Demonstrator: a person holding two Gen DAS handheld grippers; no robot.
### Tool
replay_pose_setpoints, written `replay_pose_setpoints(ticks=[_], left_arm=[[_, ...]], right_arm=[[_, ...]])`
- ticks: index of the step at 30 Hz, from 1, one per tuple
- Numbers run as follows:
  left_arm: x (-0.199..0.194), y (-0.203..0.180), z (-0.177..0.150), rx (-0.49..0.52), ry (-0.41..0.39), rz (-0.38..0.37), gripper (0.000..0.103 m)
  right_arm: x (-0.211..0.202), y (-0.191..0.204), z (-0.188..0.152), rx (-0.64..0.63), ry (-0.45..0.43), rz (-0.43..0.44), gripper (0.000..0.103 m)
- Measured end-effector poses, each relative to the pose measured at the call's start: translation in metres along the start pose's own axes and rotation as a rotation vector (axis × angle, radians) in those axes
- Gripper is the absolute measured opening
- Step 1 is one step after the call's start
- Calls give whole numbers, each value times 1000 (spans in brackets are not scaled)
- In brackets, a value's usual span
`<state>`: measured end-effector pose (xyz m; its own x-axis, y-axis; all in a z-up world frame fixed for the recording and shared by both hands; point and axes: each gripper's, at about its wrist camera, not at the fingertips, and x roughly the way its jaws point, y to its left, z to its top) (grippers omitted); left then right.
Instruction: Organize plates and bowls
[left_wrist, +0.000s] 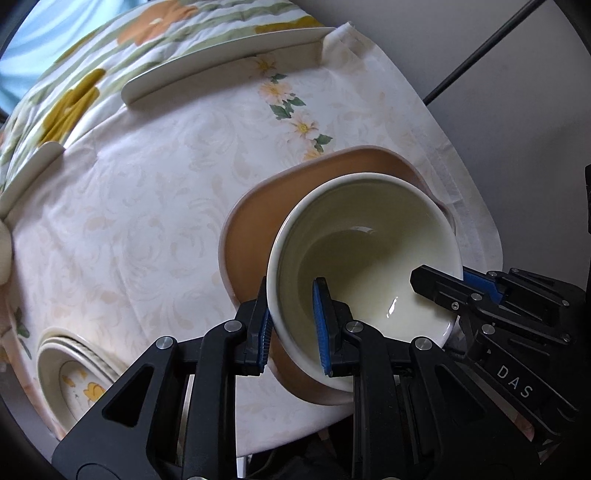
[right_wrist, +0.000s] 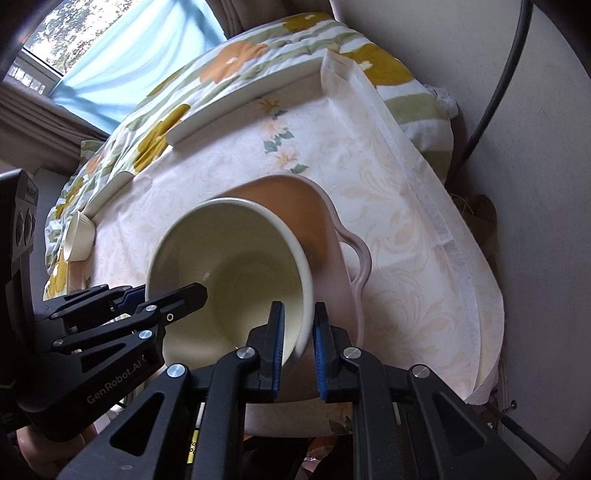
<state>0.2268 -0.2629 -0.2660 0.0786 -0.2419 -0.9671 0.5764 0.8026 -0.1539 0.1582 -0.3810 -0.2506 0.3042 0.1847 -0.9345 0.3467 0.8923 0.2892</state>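
Both claws pinch the cream bowl (left_wrist: 364, 258) by opposite rim walls, the left gripper (left_wrist: 295, 326) and the right gripper (right_wrist: 298, 341) each nearly closed with one finger inside, holding it (tilted, mouth facing forward) just ahead, directly over the brown dish (right_wrist: 295, 199).

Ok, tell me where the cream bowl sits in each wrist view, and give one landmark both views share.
Left wrist: the bowl is right of centre, low, its rim between the left tool's fingers.
Right wrist: the bowl is left of centre, its rim between the right tool's fingers.
Shared landmark: the pink handled dish under the bowl.
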Motion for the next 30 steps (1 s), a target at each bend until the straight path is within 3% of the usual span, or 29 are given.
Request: replay_pose_setpoints(ticks=[16, 30], left_arm=[[18, -5, 11, 63, 4, 62, 17], [-5, -4, 10, -4, -50, 68, 18]], right_arm=[[13, -7, -1, 28, 8, -26, 14], [-4, -2, -4, -26, -1, -19, 14]])
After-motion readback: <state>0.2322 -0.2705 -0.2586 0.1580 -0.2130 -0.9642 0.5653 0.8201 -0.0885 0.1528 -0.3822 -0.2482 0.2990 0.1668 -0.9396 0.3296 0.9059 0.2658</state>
